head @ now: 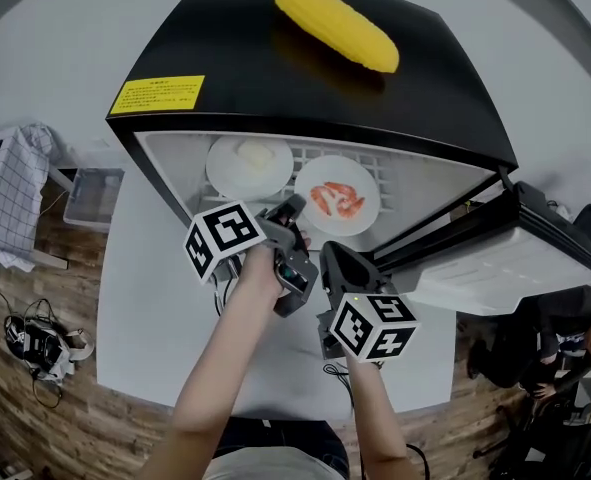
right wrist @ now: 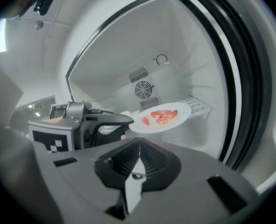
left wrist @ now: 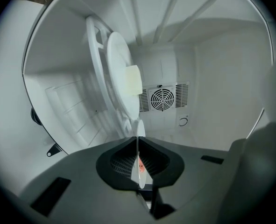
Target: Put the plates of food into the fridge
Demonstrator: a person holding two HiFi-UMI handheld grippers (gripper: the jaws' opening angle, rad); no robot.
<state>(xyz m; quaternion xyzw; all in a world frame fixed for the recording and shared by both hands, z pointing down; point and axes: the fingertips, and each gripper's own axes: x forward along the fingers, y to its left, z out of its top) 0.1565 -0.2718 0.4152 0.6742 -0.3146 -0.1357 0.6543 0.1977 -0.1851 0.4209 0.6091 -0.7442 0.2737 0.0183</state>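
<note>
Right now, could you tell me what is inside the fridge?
Two plates: a shrimp plate, clamped by the left gripper, and a plate with a pale block. They cover most of the shelf.

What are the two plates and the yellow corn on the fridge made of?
The shrimp plate and the other plate look smooth, white and slightly shiny, so probably ceramic or hard plastic; I can't tell which. The corn is one even bright yellow with a dull skin, so likely a plastic or rubber toy, though it could be real.
</note>
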